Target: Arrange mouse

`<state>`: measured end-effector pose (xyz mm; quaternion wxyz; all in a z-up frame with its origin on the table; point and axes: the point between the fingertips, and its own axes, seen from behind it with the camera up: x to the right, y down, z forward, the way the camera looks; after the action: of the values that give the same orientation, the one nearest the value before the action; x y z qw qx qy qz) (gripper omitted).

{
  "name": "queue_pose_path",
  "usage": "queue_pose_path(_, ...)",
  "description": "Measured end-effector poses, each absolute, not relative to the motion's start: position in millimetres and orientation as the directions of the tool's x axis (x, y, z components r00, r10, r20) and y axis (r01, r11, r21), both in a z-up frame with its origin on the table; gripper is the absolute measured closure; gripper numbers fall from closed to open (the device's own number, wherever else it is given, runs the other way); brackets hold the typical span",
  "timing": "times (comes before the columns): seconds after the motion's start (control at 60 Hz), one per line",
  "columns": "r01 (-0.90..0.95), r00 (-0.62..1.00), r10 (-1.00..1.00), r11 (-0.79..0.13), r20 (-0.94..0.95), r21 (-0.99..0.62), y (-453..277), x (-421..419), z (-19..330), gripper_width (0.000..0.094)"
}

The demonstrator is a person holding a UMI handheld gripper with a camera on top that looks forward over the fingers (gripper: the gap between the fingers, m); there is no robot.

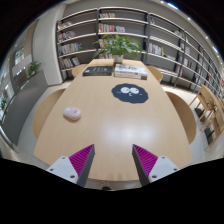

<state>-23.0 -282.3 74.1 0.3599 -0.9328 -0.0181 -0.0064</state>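
Note:
A small pale pink mouse (72, 113) lies on the left side of a long wooden table (110, 125). A black oval mouse mat with a white pattern (130, 93) lies farther along the table, to the right of the middle. My gripper (113, 160) is open and empty, its two magenta pads (82, 158) spread wide above the table's near end. The mouse is ahead of the left finger and to its left, well apart from it. The mat is beyond the fingers.
At the table's far end stand a dark flat object (97, 70), a stack of books (130, 71) and a green plant (120, 46). Wooden chairs (183, 113) flank the table. Bookshelves (150, 35) line the back wall.

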Motion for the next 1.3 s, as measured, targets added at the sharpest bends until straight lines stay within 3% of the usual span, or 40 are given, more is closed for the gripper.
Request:
queue_pose_path(0.033,0.050,0.999,0.051,-0.760,0.017,-0.648,-287.7,-24.7,82.5,0.0184)
queue_pose_path(0.083,0.070,0.997,0.081,-0.775,0.011,-0.628,-285.4,-45.7,67.6,0.0184)
queue_pose_path(0.117,0.080,0.996,0.094,-0.776,0.010,-0.625,-278.5,-79.5,39.0,0.0183)
queue_pose_path(0.333,0.109,0.987,0.158,-0.796,-0.030,-0.595,-230.9,-167.0,0.7,0.0168)
queue_pose_path(0.85,0.028,1.000,0.029,-0.796,0.008,-0.604,-65.8,-183.9,-18.6,0.0179)
queue_pose_path(0.95,0.006,1.000,0.006,-0.795,0.002,-0.607,-53.0,-180.6,-18.9,0.0256)
queue_pose_path(1.033,0.001,1.000,0.000,-0.798,0.002,-0.603,-49.2,-179.3,-18.9,0.0430)
queue_pose_path(1.3,-0.010,1.000,0.003,-0.821,-0.022,-0.570,-53.7,-179.4,-20.9,0.0599)
